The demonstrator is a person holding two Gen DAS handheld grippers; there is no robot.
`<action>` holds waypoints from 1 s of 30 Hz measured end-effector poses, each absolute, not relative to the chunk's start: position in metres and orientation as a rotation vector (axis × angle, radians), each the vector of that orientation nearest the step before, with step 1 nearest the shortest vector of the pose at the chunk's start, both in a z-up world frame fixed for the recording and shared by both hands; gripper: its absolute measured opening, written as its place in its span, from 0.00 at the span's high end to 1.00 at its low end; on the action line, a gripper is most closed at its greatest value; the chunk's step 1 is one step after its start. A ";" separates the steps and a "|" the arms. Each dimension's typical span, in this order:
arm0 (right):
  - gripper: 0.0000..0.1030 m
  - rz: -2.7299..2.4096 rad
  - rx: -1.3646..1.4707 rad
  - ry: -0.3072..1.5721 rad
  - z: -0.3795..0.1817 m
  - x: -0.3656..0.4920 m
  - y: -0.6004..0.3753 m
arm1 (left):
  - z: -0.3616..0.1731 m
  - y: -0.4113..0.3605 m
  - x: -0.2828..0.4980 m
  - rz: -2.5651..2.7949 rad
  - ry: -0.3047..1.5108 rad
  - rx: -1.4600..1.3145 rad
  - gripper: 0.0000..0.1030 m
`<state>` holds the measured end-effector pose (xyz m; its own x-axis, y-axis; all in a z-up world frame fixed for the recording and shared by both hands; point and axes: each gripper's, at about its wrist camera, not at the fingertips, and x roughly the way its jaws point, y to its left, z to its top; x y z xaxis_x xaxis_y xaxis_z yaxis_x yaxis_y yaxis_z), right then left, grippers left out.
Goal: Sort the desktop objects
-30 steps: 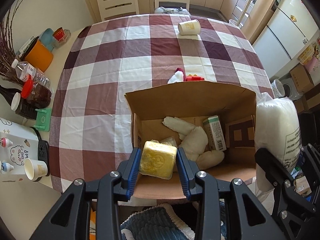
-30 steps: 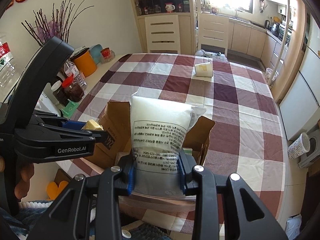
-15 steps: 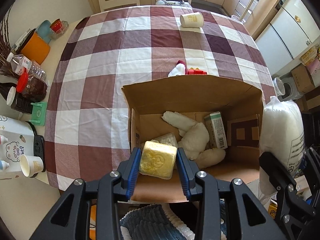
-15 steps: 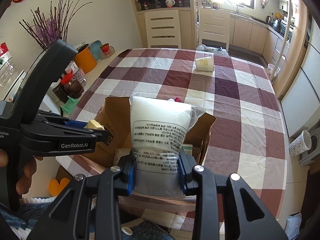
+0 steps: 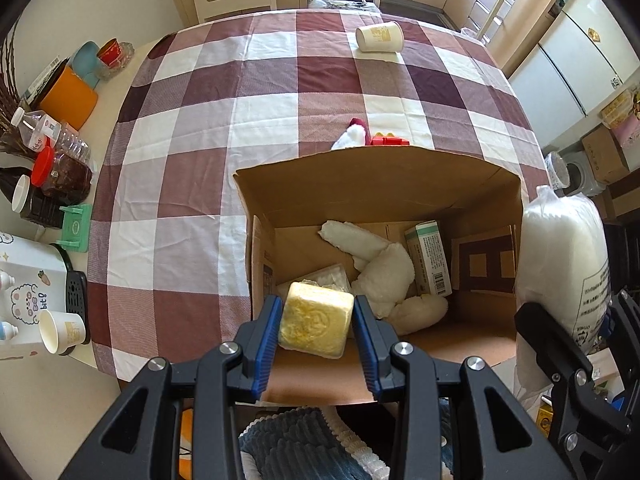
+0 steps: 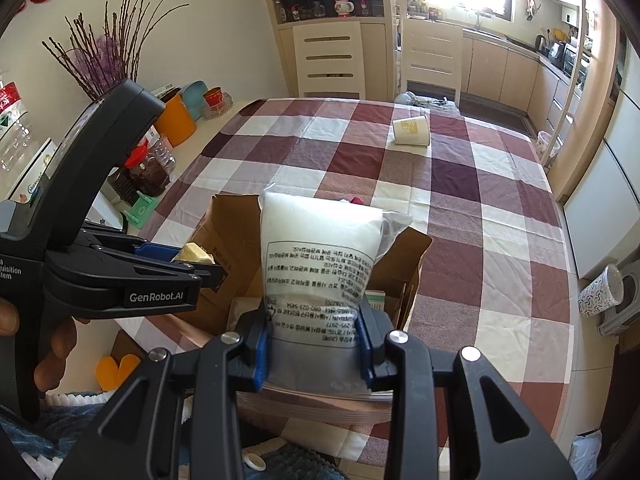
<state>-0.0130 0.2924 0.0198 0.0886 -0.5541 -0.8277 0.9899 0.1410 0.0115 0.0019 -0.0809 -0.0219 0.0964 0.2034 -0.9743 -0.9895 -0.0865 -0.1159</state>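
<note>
While both hands hold their loads above an open cardboard box, the two wrist cameras record the scene as follows.

Left wrist view: the left gripper (image 5: 316,326) has its blue pads clamped on a yellow sponge block (image 5: 316,325), held over the near left corner of the cardboard box (image 5: 376,184).
Box contents: white plush pieces (image 5: 384,276), a green-and-white carton (image 5: 429,258) and a clear wrapped packet (image 5: 330,276) lie on the box floor.
Table: a checked tablecloth (image 5: 256,92) carries a paper cup (image 5: 379,37) lying on its side at the far end; a red and white toy (image 5: 354,136) and a red block (image 5: 390,141) sit just behind the box's far wall.
Change since a second ago: the box and tablecloth sit slightly lower and nearer in this view; the grip on the sponge is unchanged.

Right wrist view: the right gripper (image 6: 316,344) is closed on the lower part of a white bag (image 6: 320,264) with printed text, held upright over the box's right side.
Change since a second ago: almost none; the bag stays where it was.

Seen only from the right: a hand (image 6: 56,344) on the left gripper's handle, and dried branches (image 6: 108,52) by the wall.
Seen only from the left: the box interior, plus a second paper cup (image 5: 62,332) at the table's left edge.
</note>
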 end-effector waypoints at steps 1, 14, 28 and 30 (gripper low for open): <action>0.66 -1.300 0.700 0.791 0.020 -0.013 0.292 | -0.022 -0.081 0.002 1.289 0.936 -1.178 0.65; 0.30 -1.296 0.673 0.811 0.018 -0.010 0.292 | -0.015 -0.079 0.015 1.297 0.974 -1.124 0.41; 0.01 -1.371 0.620 0.714 0.031 -0.021 0.300 | -0.006 -0.083 0.004 1.372 0.904 -1.137 0.17; 0.01 -1.369 0.623 0.711 0.032 -0.023 0.302 | -0.006 -0.084 0.004 1.371 0.901 -1.142 0.17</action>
